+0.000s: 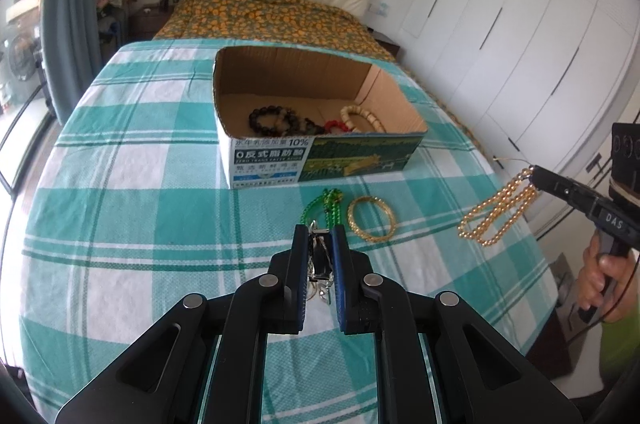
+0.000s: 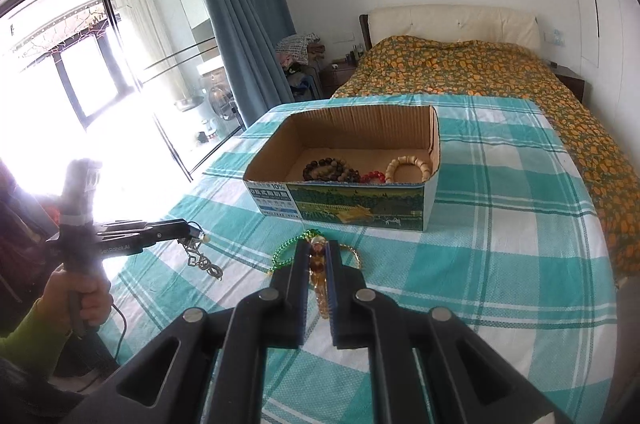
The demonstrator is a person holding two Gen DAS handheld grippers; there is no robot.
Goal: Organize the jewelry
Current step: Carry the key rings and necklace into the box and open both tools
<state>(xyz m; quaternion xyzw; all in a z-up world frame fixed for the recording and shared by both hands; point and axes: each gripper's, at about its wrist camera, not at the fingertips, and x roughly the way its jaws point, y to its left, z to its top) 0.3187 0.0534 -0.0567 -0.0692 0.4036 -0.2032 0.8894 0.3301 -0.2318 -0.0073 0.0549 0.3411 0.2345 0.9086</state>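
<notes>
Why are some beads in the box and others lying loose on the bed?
Nothing looks damaged or spilled. The box sits upright with bracelets inside. A green necklace and a gold bangle still lie on the sheet before it, unsorted. Each hand-held gripper holds one more piece in the air.

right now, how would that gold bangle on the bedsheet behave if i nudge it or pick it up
The gold bangle keeps a clean round hoop lying flat, so it is probably stiff, unlike the amber bead strand drooping from the right tool. Its shiny surface may slip between fingers. Stood on edge, it could roll.
</notes>
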